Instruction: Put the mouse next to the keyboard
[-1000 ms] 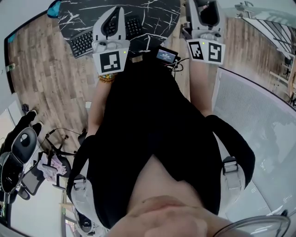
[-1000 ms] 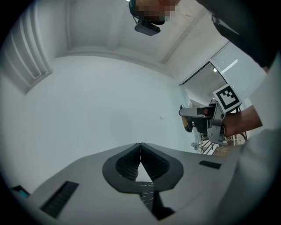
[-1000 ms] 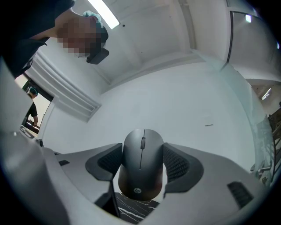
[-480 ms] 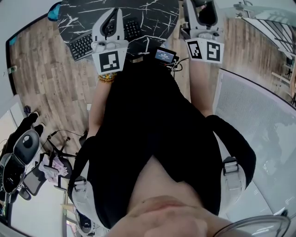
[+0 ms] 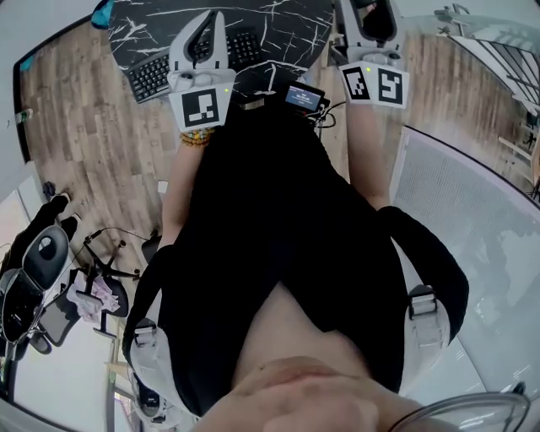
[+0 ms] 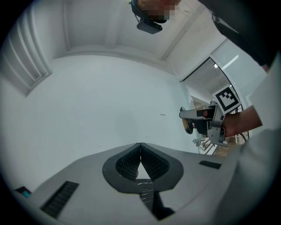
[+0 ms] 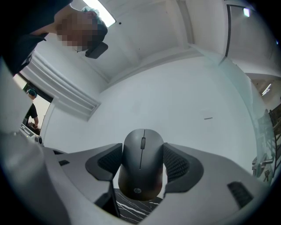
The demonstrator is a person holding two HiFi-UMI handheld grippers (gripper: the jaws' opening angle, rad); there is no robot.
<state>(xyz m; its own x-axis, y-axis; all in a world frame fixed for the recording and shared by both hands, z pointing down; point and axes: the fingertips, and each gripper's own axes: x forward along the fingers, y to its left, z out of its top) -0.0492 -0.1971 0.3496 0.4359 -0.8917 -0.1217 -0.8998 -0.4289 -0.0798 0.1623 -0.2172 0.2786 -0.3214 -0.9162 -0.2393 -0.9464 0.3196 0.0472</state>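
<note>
Both grippers point upward toward a white ceiling. My right gripper (image 7: pixel 141 161) is shut on a dark grey mouse (image 7: pixel 141 169), which sits lengthwise between the ribbed pads. In the head view that gripper (image 5: pixel 371 13) is at the top right, by the right edge of the black marble table (image 5: pixel 283 25), with the mouse (image 5: pixel 378 23) dark between its jaws. A black keyboard (image 5: pixel 160 72) lies on the table's left part. My left gripper (image 5: pixel 213 18) hangs over the keyboard. In its own view the left gripper (image 6: pixel 140 146) is shut with nothing in it.
A small device with a lit screen (image 5: pixel 304 99) hangs at the person's chest by the table's near edge. An office chair (image 5: pixel 38 274) stands on the wood floor at lower left. A glass panel (image 5: pixel 472 228) runs along the right.
Almost nothing differs. Both grippers keep their places over the table, and the right one still holds the mouse. The head view has shifted slightly.
</note>
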